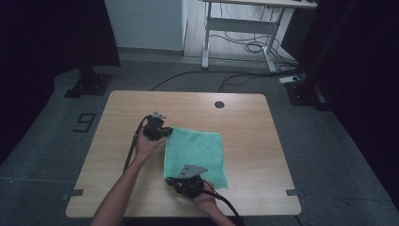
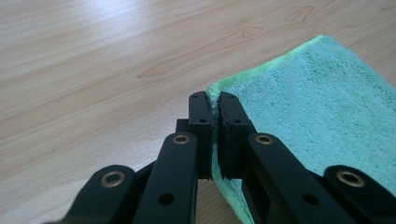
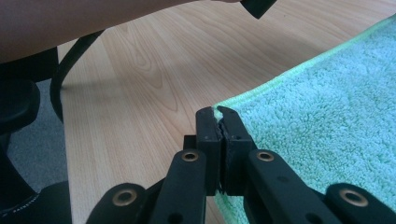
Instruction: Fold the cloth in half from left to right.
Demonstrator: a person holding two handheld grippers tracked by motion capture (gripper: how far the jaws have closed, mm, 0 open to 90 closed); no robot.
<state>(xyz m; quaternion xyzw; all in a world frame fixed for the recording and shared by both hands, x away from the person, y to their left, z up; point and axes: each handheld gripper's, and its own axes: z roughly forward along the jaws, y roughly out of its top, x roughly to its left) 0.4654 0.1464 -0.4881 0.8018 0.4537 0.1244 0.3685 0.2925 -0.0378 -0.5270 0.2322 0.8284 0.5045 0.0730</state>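
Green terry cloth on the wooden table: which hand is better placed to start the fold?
Left, probably. The left tool is shut on the green terry cloth at its far-left corner, with bare wooden table to carry it over; the right tool pins the near-left corner.

The high view looks forward and down from above the person's side onto the whole table (image 1: 141,101), from far enough off to take in the floor beyond. Each gripper view rides low and close behind its own black jaws, facing along them over the tabletop. All three views share the green cloth (image 1: 197,150) (image 2: 322,102) (image 3: 327,121) and the wood beside it.
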